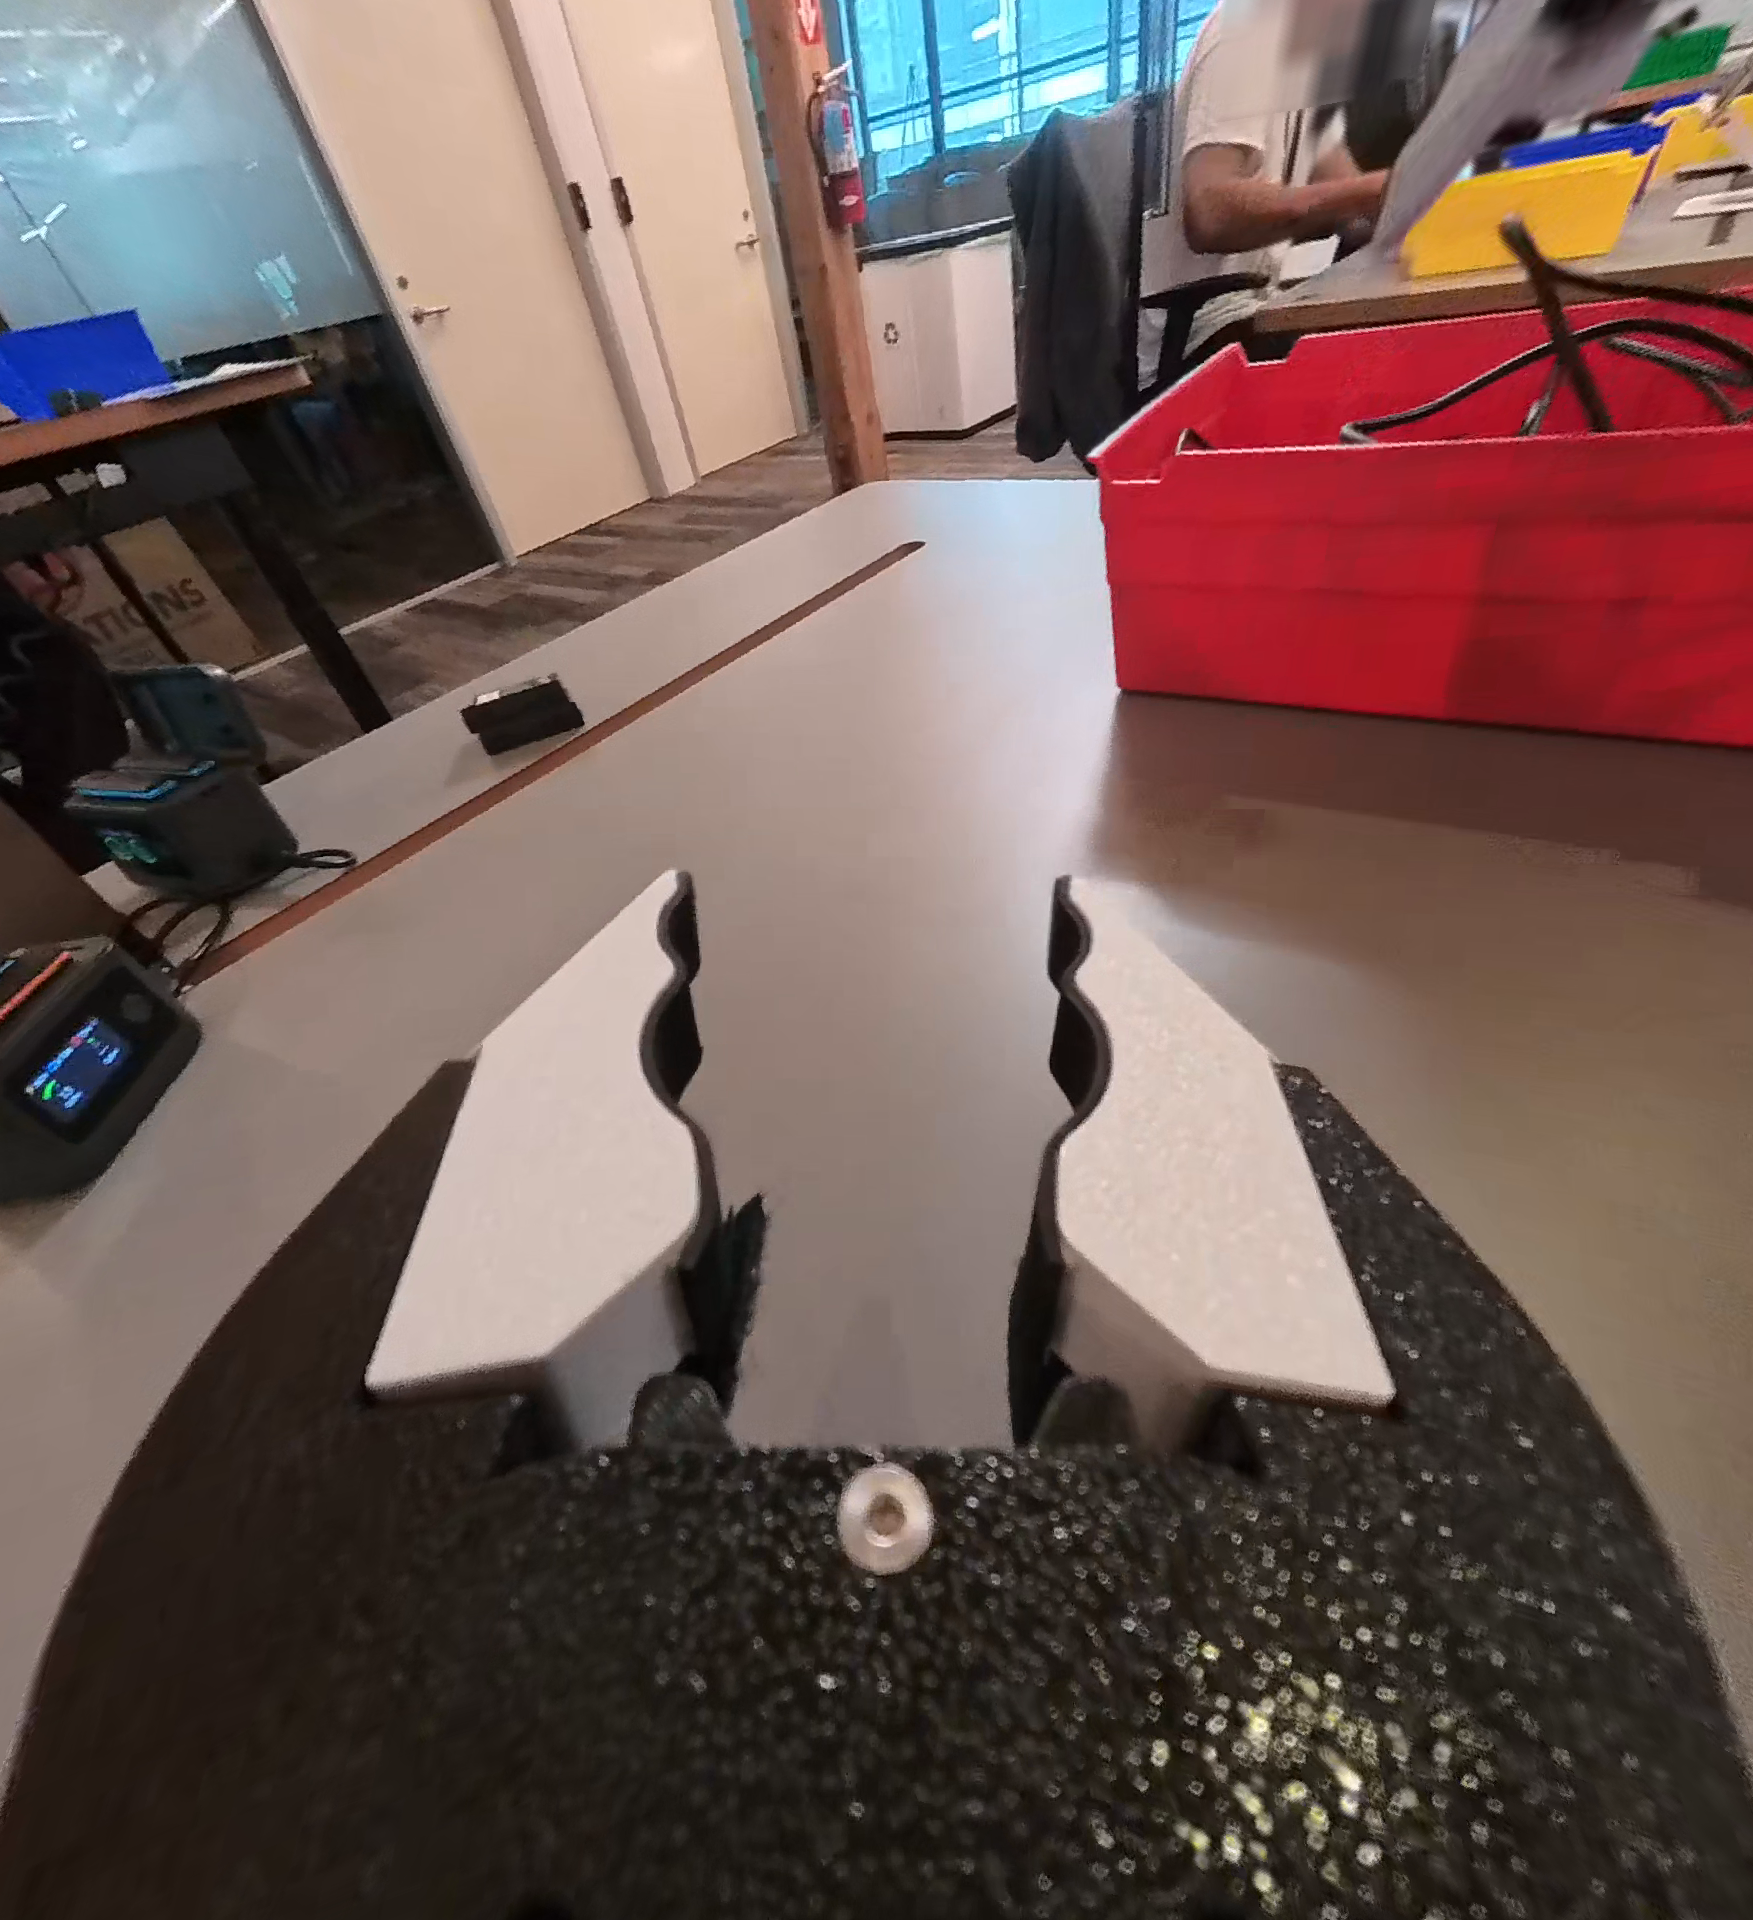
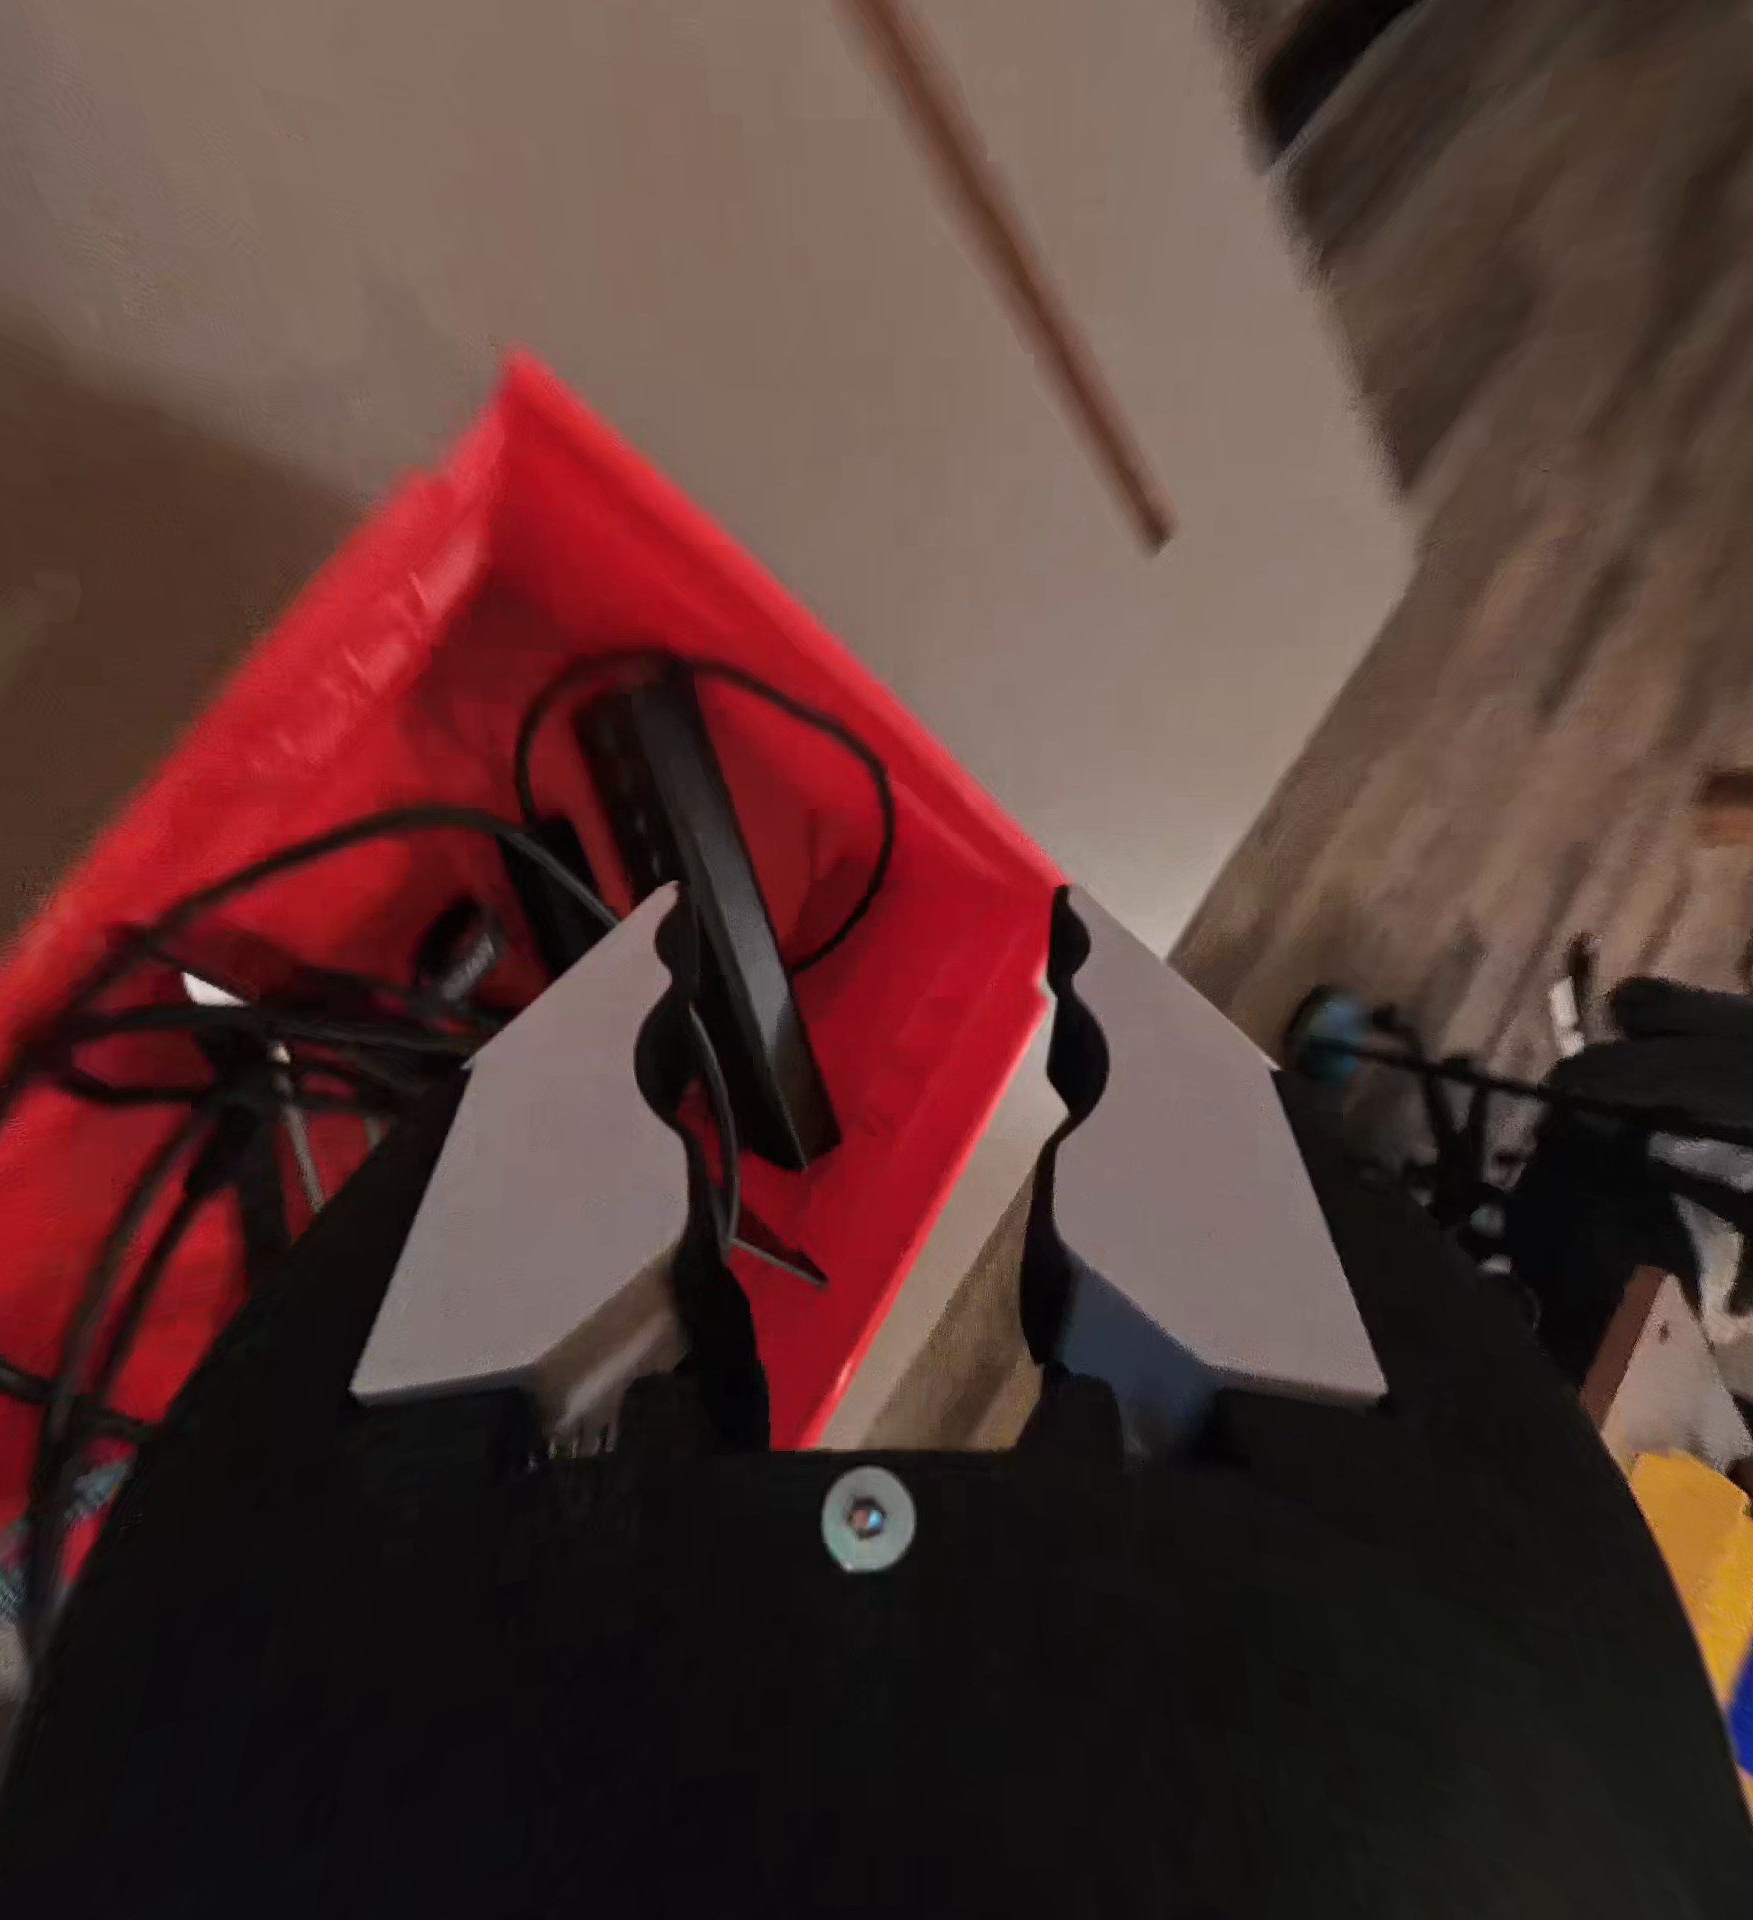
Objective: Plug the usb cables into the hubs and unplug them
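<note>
A red bin (image 1: pixel 1474 582) stands on the grey table at the right in the left wrist view, with black cables (image 1: pixel 1682 374) showing over its rim. My left gripper (image 1: pixel 872 894) is open and empty, low over the bare table to the left of the bin. In the right wrist view I look down into the red bin (image 2: pixel 352 665). A long black hub (image 2: pixel 716 935) lies in it among tangled black cables (image 2: pixel 176 1018). My right gripper (image 2: pixel 867 904) is open and empty above the bin, the hub between its fingers in the picture. This view is blurred.
Dark battery units (image 1: pixel 41 1070) and a small black box (image 1: pixel 522 710) sit at the table's left side. A seam (image 1: pixel 643 707) runs along the table. A seated person (image 1: pixel 1256 177) and yellow and blue bins (image 1: pixel 1537 197) are behind the red bin.
</note>
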Demonstrator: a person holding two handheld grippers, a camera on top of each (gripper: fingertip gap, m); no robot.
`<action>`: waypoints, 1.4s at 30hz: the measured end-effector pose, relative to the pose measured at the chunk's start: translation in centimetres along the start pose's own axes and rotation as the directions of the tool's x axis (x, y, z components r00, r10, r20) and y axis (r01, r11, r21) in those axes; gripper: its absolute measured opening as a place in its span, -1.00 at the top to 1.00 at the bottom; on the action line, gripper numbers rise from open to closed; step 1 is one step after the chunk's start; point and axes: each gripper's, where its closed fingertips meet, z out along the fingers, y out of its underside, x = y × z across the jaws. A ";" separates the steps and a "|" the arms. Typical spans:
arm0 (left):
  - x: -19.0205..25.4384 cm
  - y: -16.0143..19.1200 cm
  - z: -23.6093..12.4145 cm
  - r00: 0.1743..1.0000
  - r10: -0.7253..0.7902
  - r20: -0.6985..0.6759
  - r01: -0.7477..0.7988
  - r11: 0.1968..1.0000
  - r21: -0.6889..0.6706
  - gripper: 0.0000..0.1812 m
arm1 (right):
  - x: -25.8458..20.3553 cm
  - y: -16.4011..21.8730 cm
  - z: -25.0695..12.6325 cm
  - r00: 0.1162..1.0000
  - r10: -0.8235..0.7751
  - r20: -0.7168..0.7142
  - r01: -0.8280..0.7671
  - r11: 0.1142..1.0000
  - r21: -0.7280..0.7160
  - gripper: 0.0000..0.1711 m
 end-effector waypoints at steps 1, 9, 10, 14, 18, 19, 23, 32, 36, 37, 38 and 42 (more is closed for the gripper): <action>-0.2 0.1 0.0 1.000 0.000 0.011 0.000 1.000 -0.006 0.27 | -0.3 -1.3 -2.3 0.998 0.027 -0.060 -0.021 0.994 0.110 0.21; -1.3 1.6 0.3 0.996 0.028 0.079 -0.022 0.997 -0.080 0.25 | -11.1 -4.2 -17.1 0.951 0.247 -0.186 -0.041 0.697 0.716 0.10; -1.4 1.9 0.3 0.996 0.031 0.088 -0.024 0.996 -0.086 0.24 | -12.5 -4.0 -17.8 0.950 0.261 -0.171 -0.045 0.657 0.753 0.07; -2.2 2.8 0.2 0.990 0.033 0.136 -0.018 0.994 -0.107 0.18 | -13.8 -2.8 -18.4 0.921 0.329 -0.207 -0.046 0.621 0.782 -0.06; -3.2 3.0 0.0 0.981 0.030 0.193 -0.007 0.993 -0.119 0.09 | -13.5 -3.5 -19.9 0.919 0.361 -0.161 -0.067 0.543 0.837 -0.06; -3.4 3.1 -0.2 0.979 0.031 0.202 -0.007 0.993 -0.119 0.08 | -13.4 -3.4 -20.2 0.915 0.380 -0.136 -0.084 0.510 0.856 -0.06; -4.0 3.1 -0.5 0.975 0.008 0.224 0.017 0.994 -0.113 0.05 | -13.1 -3.3 -20.1 0.915 0.402 -0.040 -0.155 0.442 0.883 -0.06; -2.8 3.5 0.3 0.984 0.024 0.179 0.002 0.990 -0.144 0.01 | -13.3 -4.0 -18.2 0.912 0.400 -0.090 -0.133 0.496 0.858 -0.06; -2.2 3.6 0.6 0.982 0.080 0.170 -0.050 0.983 -0.174 0.01 | -13.3 -3.8 -17.7 0.911 0.392 -0.126 -0.110 0.525 0.844 -0.06; -2.1 3.6 0.6 0.981 0.095 0.169 -0.065 0.982 -0.179 0.01 | -13.2 -3.7 -17.7 0.911 0.394 -0.123 -0.112 0.524 0.845 -0.06; -2.0 3.5 0.7 0.980 0.107 0.169 -0.076 0.980 -0.182 0.01 | -13.2 -3.6 -17.6 0.911 0.395 -0.118 -0.117 0.521 0.845 -0.06; -1.6 3.3 0.7 0.981 0.115 0.159 -0.086 0.980 -0.180 0.00 | -12.8 -2.9 -16.7 0.906 0.415 -0.089 -0.159 0.528 0.834 -0.06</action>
